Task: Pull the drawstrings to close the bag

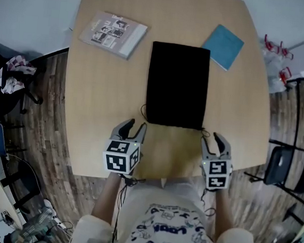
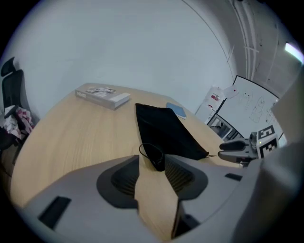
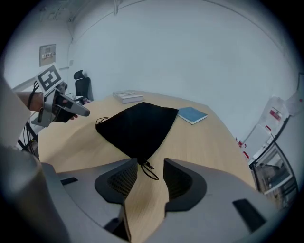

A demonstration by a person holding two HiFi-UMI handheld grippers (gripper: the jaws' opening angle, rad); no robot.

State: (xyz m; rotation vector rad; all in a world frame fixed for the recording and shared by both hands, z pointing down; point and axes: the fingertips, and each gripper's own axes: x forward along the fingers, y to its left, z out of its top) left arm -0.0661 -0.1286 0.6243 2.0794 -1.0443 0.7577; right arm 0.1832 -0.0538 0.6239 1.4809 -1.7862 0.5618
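A black drawstring bag [image 1: 177, 83] lies flat on the round wooden table [image 1: 101, 97], its mouth toward me. Thin cord loops stick out at its two near corners. My left gripper [image 1: 134, 128] stands open at the left corner; in the left gripper view the left cord loop [image 2: 151, 152] lies on the table just at the tips of the open jaws, not pinched. My right gripper [image 1: 216, 142] is open at the right corner; in the right gripper view the right cord loop [image 3: 149, 171] lies loose between the jaw tips, with the bag [image 3: 137, 126] beyond.
A grey book [image 1: 113, 33] lies at the table's far left and a blue notebook [image 1: 223, 46] at the far right, next to the bag's far end. A black chair [image 1: 292, 169] stands to the right of the table. The table's near edge is just under the grippers.
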